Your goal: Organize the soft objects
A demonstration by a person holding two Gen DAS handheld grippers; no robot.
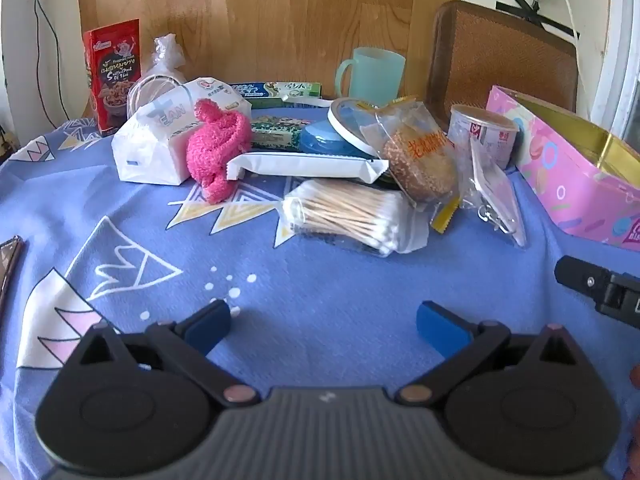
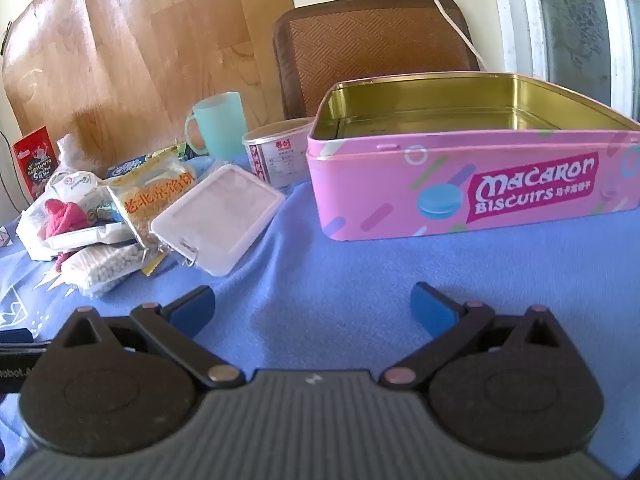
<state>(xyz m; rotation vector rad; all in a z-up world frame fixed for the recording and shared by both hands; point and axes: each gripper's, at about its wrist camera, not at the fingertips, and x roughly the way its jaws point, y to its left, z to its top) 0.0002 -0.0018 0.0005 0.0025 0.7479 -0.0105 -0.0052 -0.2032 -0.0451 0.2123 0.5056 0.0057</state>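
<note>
Cotton swabs (image 1: pixel 348 216) lie before the towel (image 1: pixel 216 148), tin (image 2: pixel 472 184) seemingly rightmost.

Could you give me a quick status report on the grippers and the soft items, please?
Left gripper open, empty. Right gripper open, empty. Pink fuzzy cloth in pile, white wrapper beside it. Pink tin empty.

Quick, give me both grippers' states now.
Left gripper: open, holding nothing, over the blue cloth.
Right gripper: open, holding nothing, facing the pink tin.

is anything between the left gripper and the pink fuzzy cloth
Nothing visible blocks it. Only bare blue tablecloth lies between the open left gripper and the pink fuzzy cloth. A white wrapped bar rests against the cloth's right side.
</note>
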